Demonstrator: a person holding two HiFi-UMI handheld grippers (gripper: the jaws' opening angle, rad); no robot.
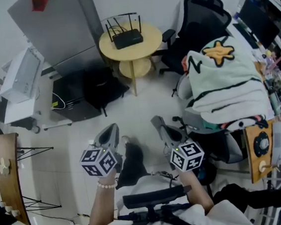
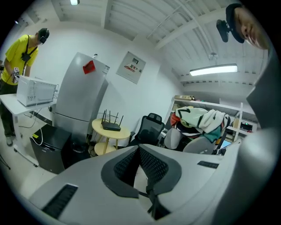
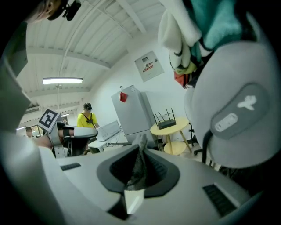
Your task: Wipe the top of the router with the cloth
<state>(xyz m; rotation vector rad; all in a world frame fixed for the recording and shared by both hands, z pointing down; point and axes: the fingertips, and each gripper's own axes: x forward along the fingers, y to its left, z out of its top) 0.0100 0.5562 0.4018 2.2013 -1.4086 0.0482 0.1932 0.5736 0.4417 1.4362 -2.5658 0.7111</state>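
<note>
The black router with upright antennas lies on a round yellow table across the room, far ahead of both grippers. It also shows small in the left gripper view and the right gripper view. My right gripper is shut on a grey cloth, and a white tag hangs out near the camera. My left gripper is shut with nothing between its pads. Both are held low in front of the person's body, side by side.
A tall grey fridge and a black cabinet stand left of the table. A black office chair and a chair heaped with pale blankets stand to the right. A person in yellow stands by a white appliance.
</note>
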